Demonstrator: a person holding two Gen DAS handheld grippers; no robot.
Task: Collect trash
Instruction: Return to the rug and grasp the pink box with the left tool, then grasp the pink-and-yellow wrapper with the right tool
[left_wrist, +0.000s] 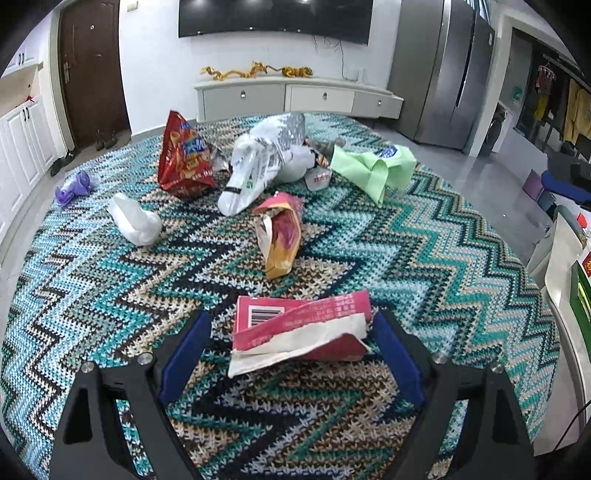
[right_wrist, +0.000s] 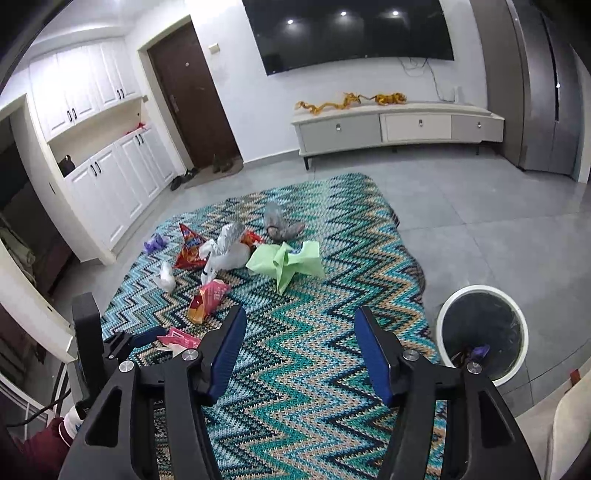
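Observation:
A torn pink tissue pack with white paper hanging out lies on the zigzag rug. My left gripper is open and straddles it, and its blue pads are not pressing on it. Further back lie an orange-pink snack wrapper, a red chip bag, a crumpled white bag, a printed white bag, green paper and a purple scrap. My right gripper hangs open above the rug with nothing between its fingers. The same pink pack shows at its left.
A round white bin with a dark liner stands on the grey tiles right of the rug, with a purple scrap inside. A low TV cabinet lines the far wall. White cupboards and a brown door are on the left.

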